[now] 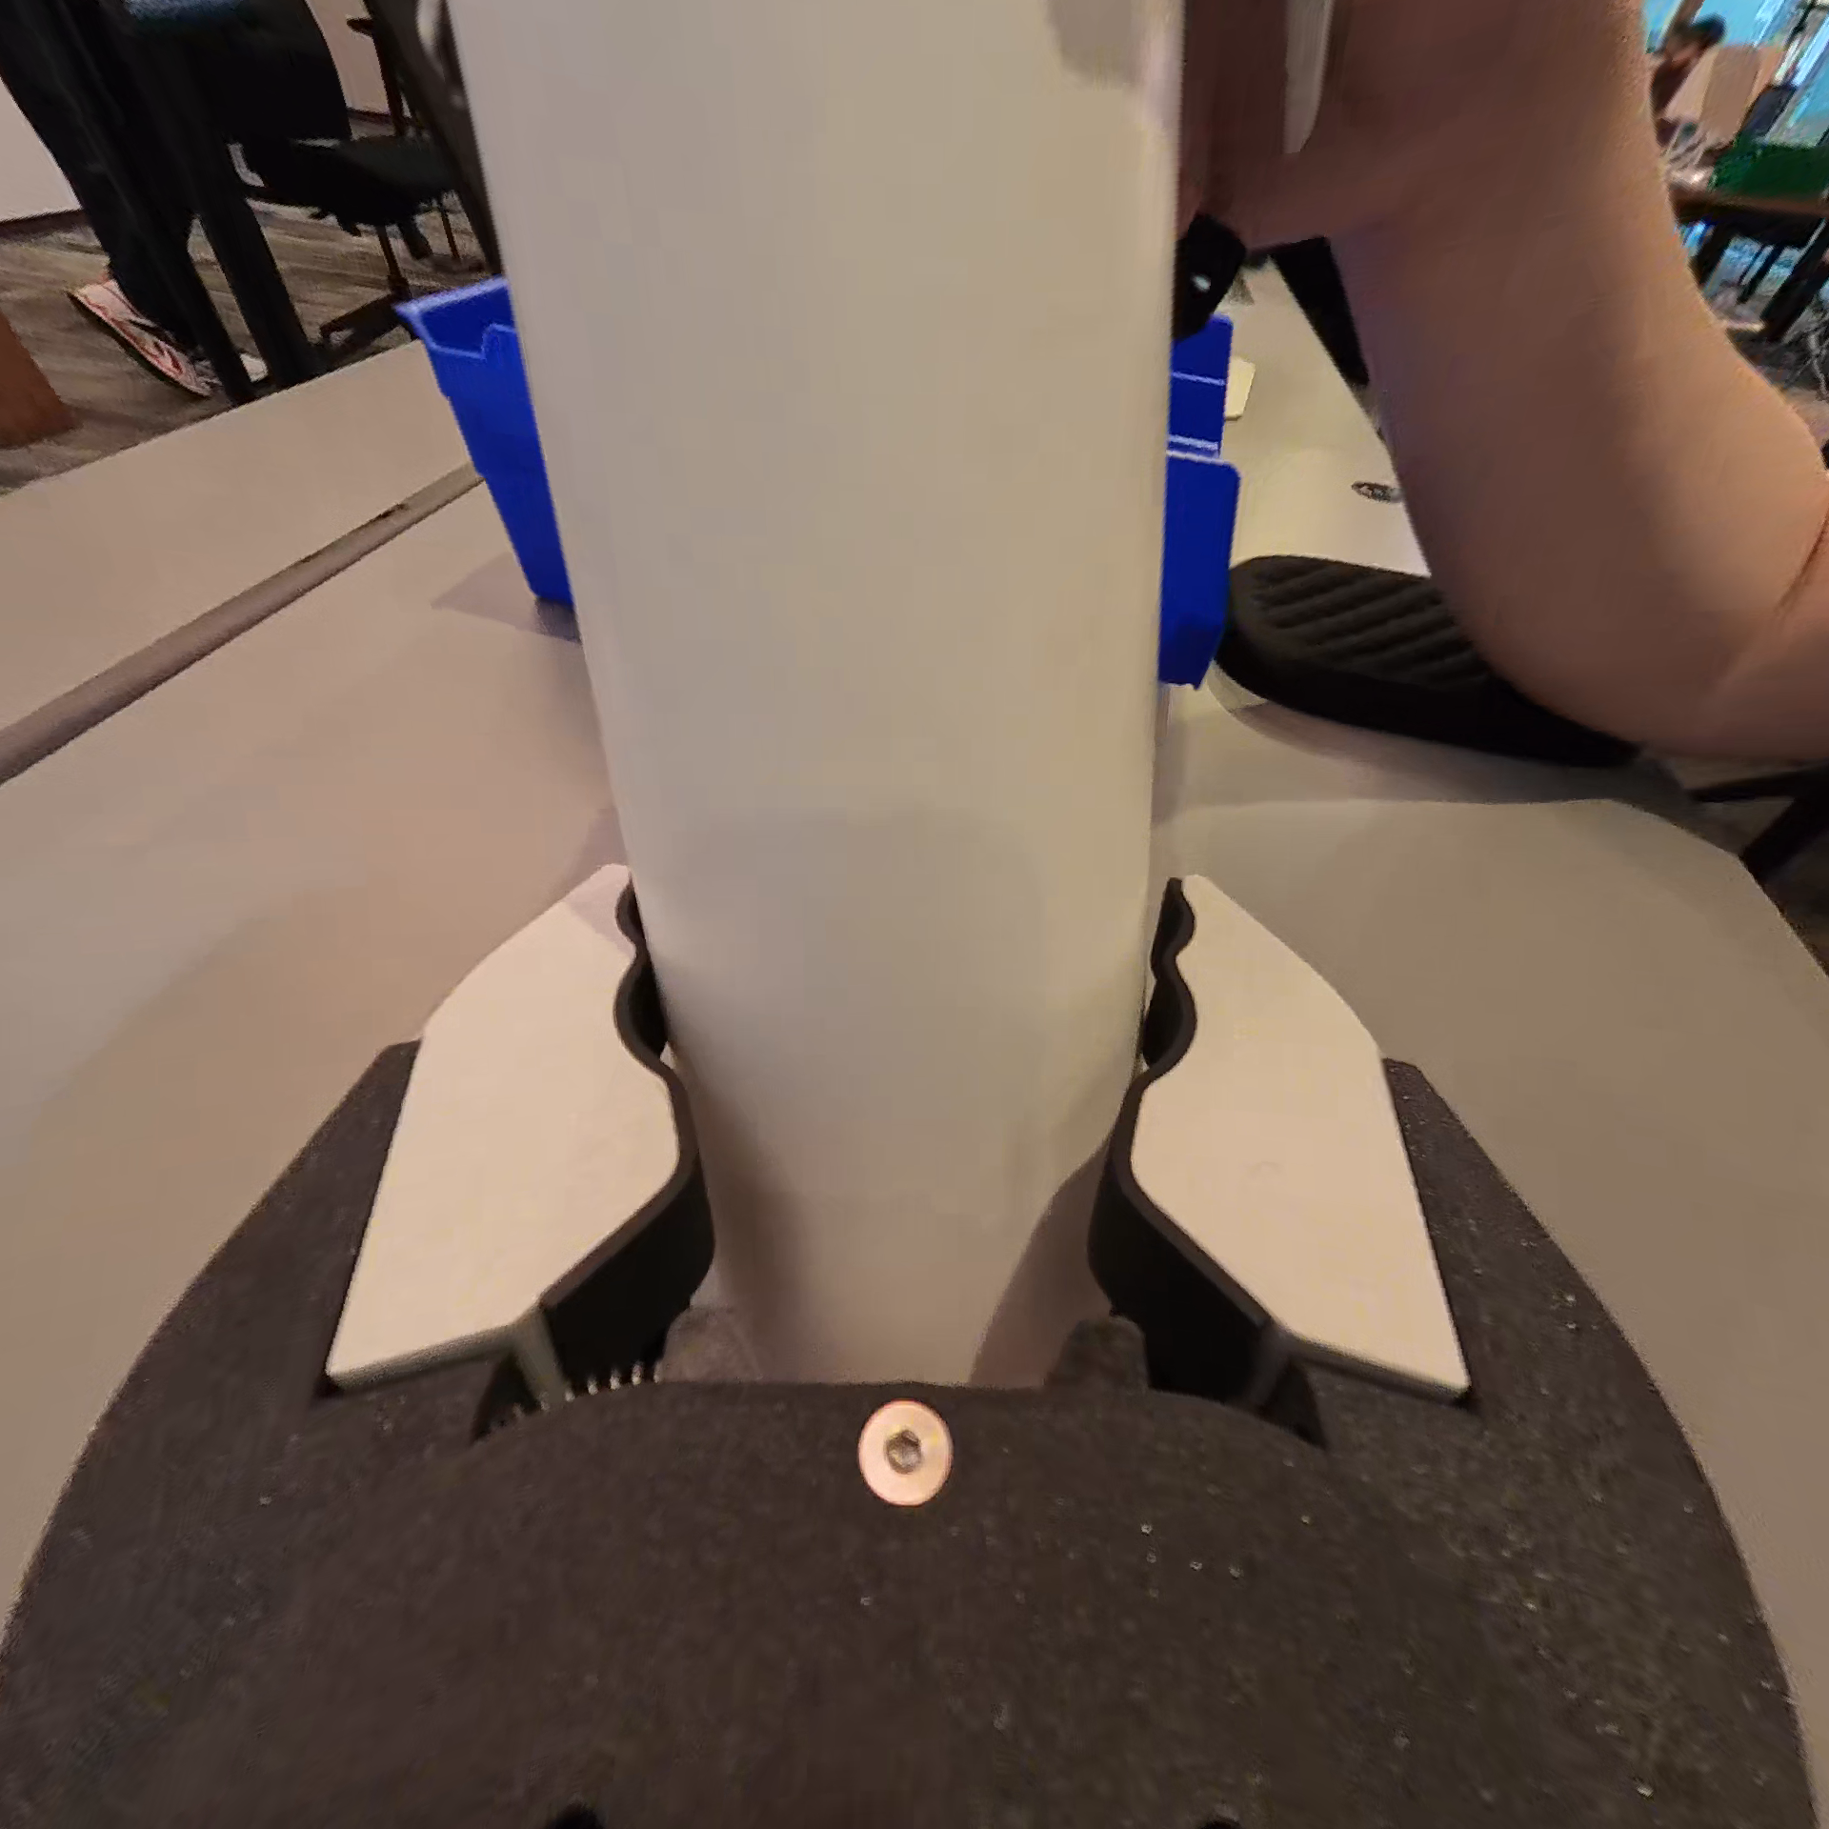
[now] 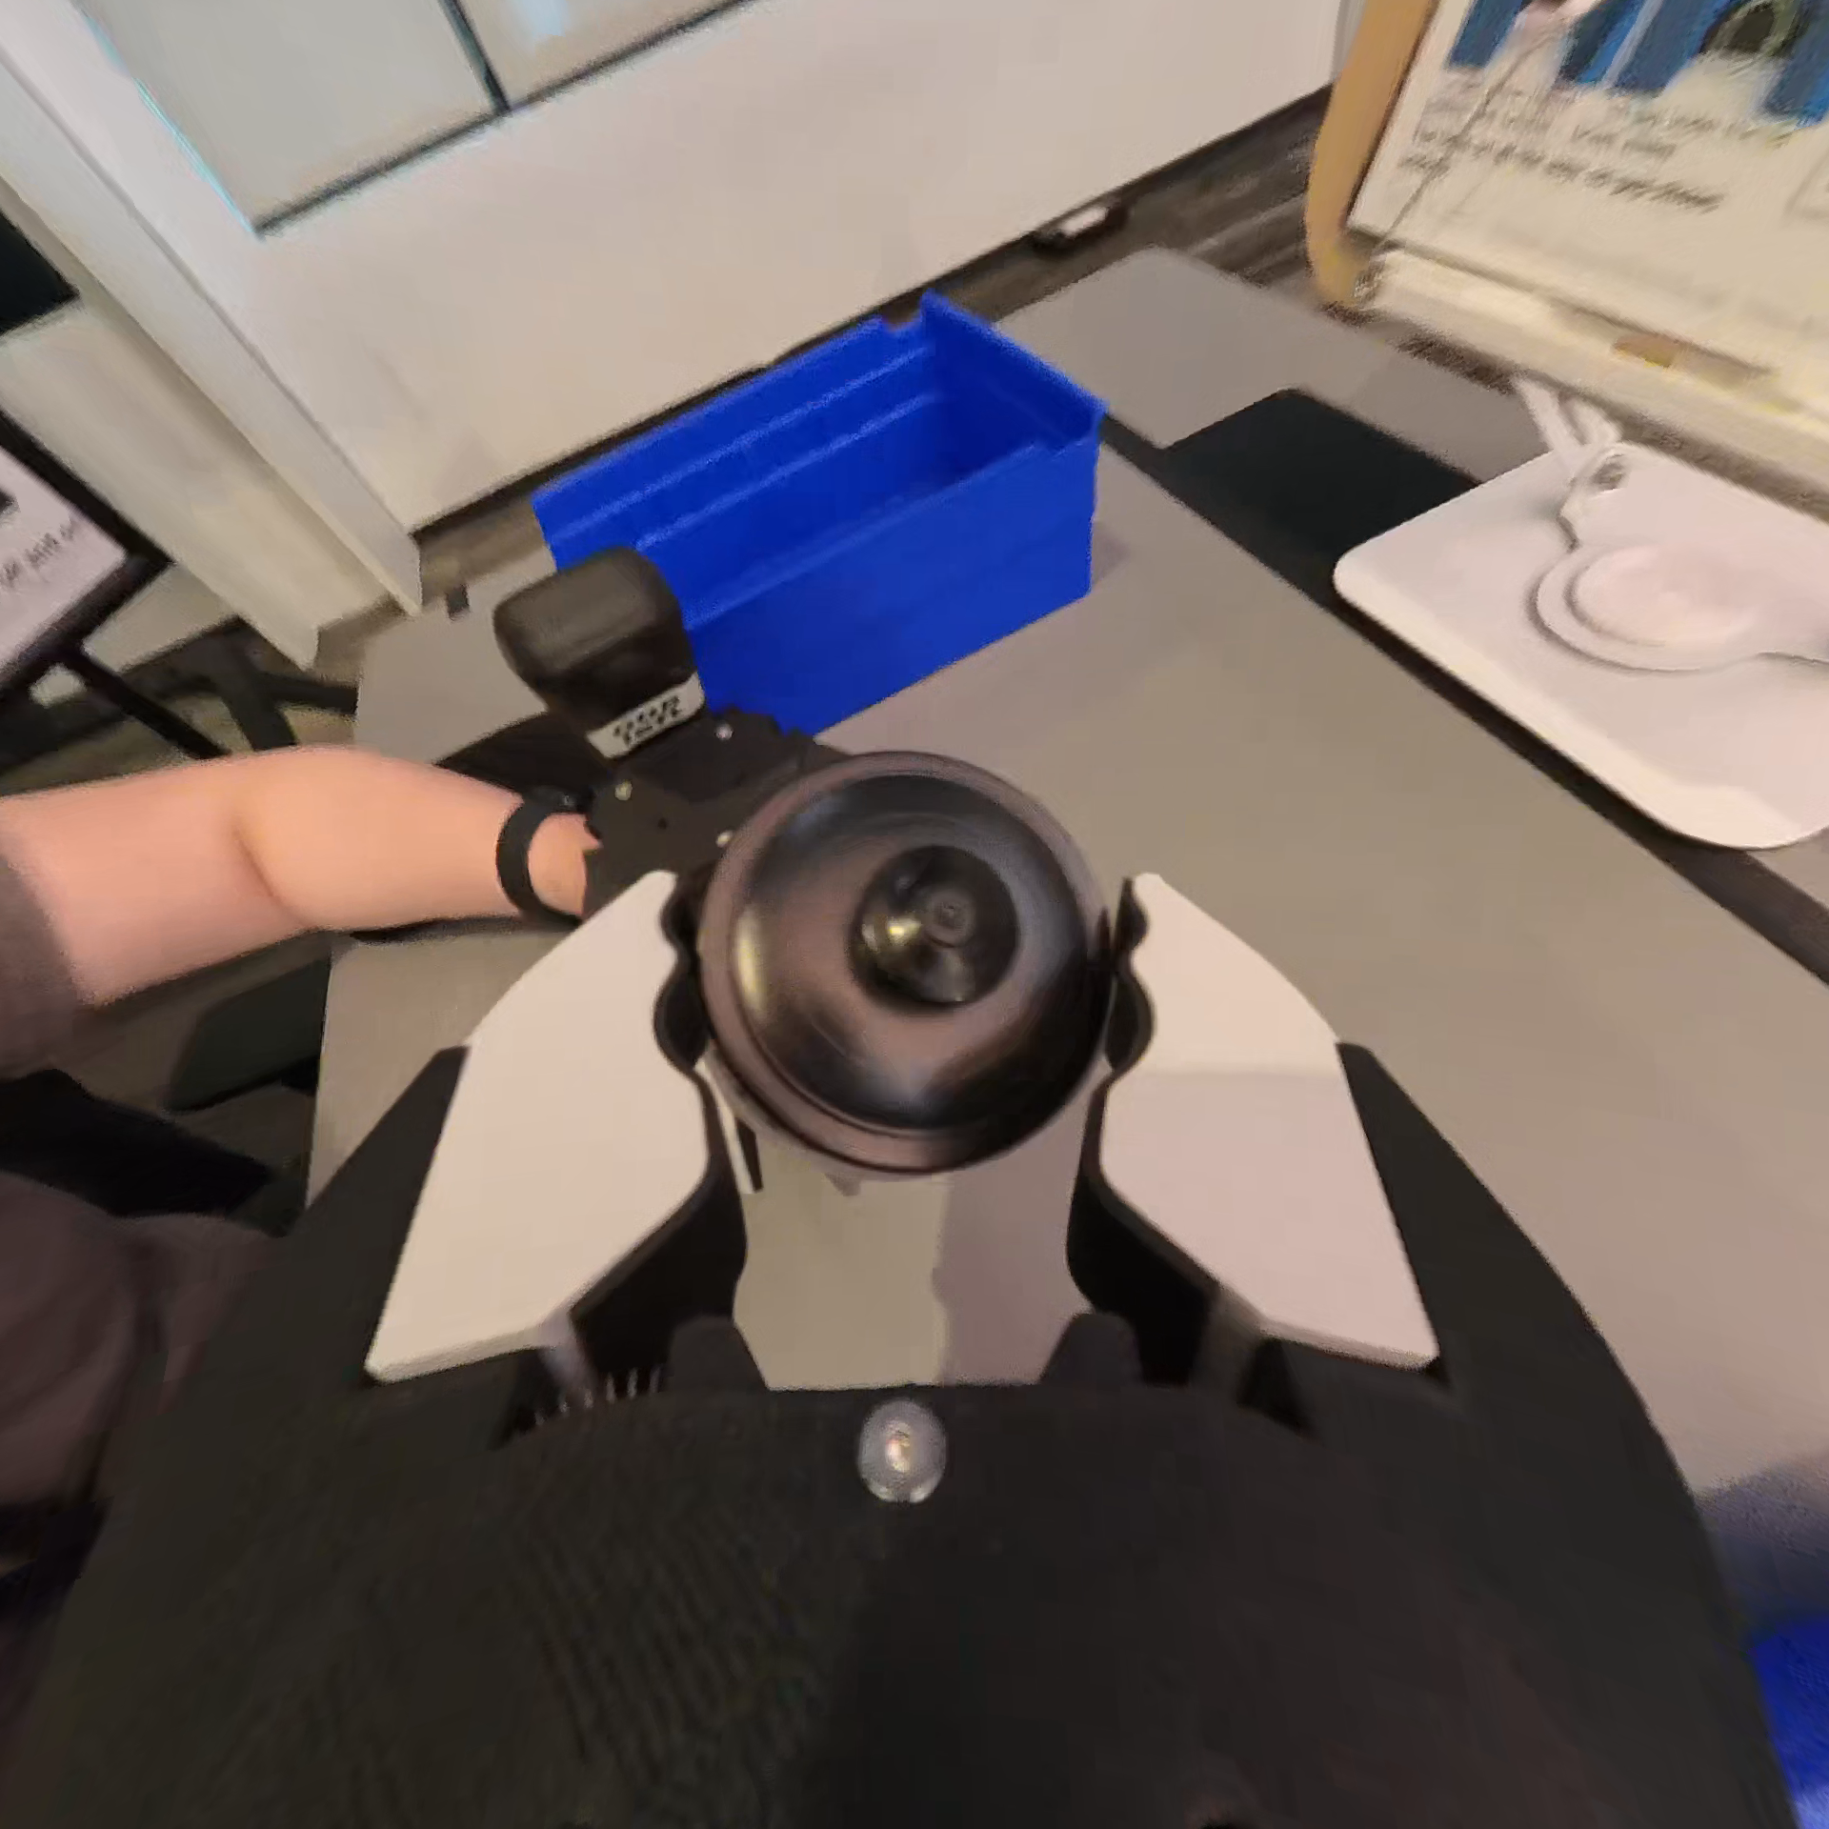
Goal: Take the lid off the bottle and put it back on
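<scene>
1. Left gripper (image 1: 896, 975) clamps the white bottle (image 1: 851, 594), upright on the table (image 1: 247, 792).
2. Right gripper (image 2: 896, 975) pinches the black lid (image 2: 901, 965) atop it.
3. Blue bin (image 2: 841, 525) sits behind.

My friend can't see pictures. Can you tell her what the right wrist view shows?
Looking down from above, the right claw is closed around the round black lid on top of a white bottle. Behind it, a blue bin sits on the grey table, and a person's arm reaches in from the left holding the other claw's black handle.
</scene>
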A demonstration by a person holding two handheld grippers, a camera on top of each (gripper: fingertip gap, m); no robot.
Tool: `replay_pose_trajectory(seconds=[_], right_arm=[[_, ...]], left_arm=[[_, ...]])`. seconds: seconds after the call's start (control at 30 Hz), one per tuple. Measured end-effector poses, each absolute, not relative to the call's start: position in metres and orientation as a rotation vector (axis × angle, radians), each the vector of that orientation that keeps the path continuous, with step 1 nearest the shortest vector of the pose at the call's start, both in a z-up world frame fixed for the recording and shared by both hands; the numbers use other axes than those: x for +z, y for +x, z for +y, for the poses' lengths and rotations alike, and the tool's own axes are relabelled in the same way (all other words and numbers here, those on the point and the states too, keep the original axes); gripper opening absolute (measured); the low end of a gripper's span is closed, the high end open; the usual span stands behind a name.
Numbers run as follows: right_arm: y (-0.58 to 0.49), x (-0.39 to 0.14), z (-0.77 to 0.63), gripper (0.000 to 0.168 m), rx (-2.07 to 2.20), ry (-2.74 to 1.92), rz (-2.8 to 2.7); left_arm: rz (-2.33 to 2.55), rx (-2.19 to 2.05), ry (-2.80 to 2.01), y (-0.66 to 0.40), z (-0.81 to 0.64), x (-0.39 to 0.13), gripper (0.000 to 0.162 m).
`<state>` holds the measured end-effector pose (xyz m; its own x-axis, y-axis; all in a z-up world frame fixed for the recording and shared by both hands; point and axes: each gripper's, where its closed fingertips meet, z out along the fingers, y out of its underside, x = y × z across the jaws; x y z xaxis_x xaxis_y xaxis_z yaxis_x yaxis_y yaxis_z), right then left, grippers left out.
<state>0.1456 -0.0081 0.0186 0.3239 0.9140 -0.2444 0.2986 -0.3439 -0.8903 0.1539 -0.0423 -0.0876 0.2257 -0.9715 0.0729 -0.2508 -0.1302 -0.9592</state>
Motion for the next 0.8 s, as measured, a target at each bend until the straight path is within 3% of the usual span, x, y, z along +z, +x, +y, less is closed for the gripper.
replay_pose_trajectory(seconds=[0.2,0.33,0.4,0.63,0.8], right_arm=[[0.122,0.029,-0.018,0.081,0.916,-1.675,-1.143],[0.105,0.034,-0.030,0.081,0.867,-1.605,-1.180],[0.095,0.036,-0.037,0.081,0.833,-1.549,-1.212],[0.083,0.037,-0.047,0.080,0.535,-1.435,-1.338],[0.093,0.042,-0.038,0.067,0.415,-1.447,-1.310]], left_arm=[[1.275,-0.875,-1.643,0.143,-0.042,-0.093,0.098],[1.173,-1.030,-1.522,0.154,-0.047,-0.067,0.112],[1.121,-1.074,-1.436,0.152,-0.047,-0.051,0.105],[1.196,-0.973,-1.458,0.143,-0.047,-0.053,0.103],[1.157,-1.007,-1.425,0.137,-0.043,-0.045,0.092]])
